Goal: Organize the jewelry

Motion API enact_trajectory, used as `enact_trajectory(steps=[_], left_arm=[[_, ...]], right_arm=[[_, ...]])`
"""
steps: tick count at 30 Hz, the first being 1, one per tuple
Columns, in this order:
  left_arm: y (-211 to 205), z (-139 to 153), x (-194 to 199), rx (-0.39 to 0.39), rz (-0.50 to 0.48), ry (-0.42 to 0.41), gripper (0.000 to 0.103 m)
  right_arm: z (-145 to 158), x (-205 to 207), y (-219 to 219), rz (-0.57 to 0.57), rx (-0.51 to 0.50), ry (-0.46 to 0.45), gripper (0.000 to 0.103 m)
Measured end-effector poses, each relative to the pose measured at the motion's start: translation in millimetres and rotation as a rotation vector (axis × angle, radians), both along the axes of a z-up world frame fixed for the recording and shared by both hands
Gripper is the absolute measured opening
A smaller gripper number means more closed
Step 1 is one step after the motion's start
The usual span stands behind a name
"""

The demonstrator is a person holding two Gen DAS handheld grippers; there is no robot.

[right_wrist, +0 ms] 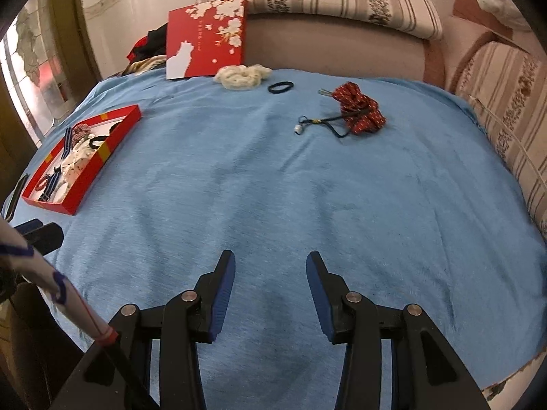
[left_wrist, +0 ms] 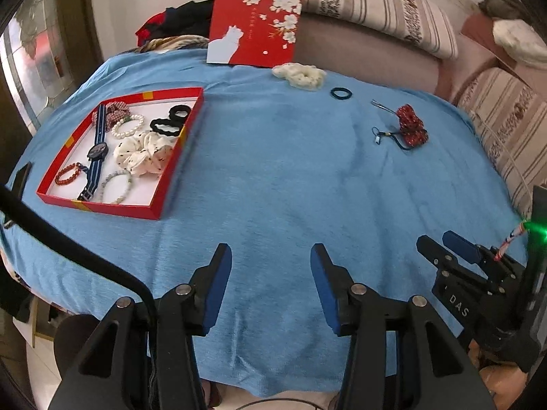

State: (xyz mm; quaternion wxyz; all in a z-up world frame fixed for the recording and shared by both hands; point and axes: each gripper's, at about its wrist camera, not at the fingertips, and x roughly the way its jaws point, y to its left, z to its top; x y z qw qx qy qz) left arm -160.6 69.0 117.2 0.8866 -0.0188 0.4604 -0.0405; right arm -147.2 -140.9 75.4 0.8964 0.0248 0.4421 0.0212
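A red tray (left_wrist: 171,184) (right_wrist: 92,177) sits at the left on the blue cloth. It holds a watch (left_wrist: 97,152), bead bracelets, black hair ties and a white dotted scrunchie (left_wrist: 145,153). Loose on the cloth at the far right lie a red scrunchie (left_wrist: 412,124) (right_wrist: 360,111), a dark cord with a small charm (left_wrist: 384,136) (right_wrist: 321,124), a dark hair tie (left_wrist: 341,93) (right_wrist: 280,87) and a cream scrunchie (left_wrist: 301,74) (right_wrist: 242,74). My left gripper (left_wrist: 271,266) is open and empty above the near cloth. My right gripper (right_wrist: 270,273) is open and empty; it also shows in the left wrist view (left_wrist: 444,244).
The red box lid (left_wrist: 254,27) (right_wrist: 207,37) with white flowers leans against a striped sofa (left_wrist: 376,3) at the back. The table's blue cloth (left_wrist: 273,188) drops off at the near edge. Dark clothes lie behind the lid at the far left.
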Motion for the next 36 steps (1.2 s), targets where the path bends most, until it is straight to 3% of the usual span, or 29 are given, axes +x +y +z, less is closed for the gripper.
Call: enact_trajectory(steps=[25,36], left_arm=[[-6,2,-6,0.056,-0.001,-0.057,0.049],[-12,-4,-5,0.070,-0.020,-0.042,0.049]], right_arm=[[-8,-2,1,-0.003,-0.009,0.024,0.047],[-12,0,-7,-0.026,-0.001,0.033,0.048]])
